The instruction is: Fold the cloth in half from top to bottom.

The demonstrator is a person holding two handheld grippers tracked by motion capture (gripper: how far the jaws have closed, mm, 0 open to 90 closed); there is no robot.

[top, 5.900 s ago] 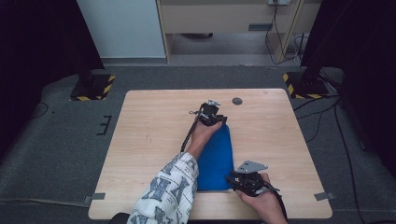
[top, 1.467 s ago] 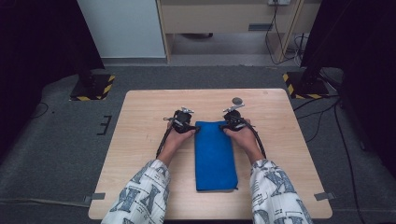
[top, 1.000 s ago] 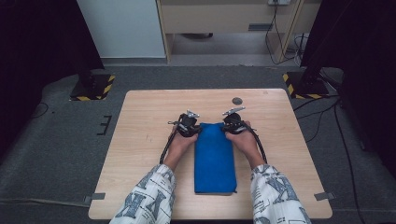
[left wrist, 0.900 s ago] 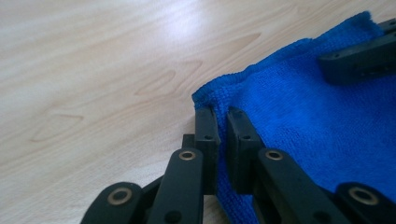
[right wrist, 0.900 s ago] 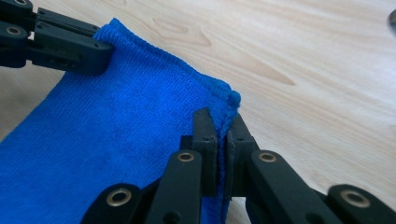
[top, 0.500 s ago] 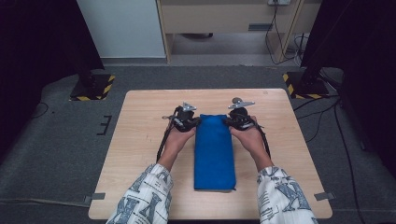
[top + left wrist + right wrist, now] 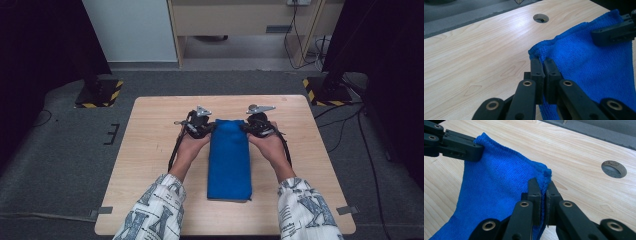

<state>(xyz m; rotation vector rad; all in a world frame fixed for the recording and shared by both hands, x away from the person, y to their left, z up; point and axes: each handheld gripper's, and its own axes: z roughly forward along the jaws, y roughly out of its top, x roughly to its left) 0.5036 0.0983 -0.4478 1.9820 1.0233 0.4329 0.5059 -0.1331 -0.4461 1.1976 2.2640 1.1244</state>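
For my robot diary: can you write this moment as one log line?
left gripper: shut on cloth | right gripper: shut on cloth | far corners lifted off table

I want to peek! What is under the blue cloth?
Under the blue cloth you can see wooden table around its edges. Both grippers pinch its far corners. Whatever might lie beneath its folded middle is covered.

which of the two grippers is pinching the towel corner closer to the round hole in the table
The right gripper: its corner of the blue towel is on the side of the hole; the left gripper holds the other far corner.
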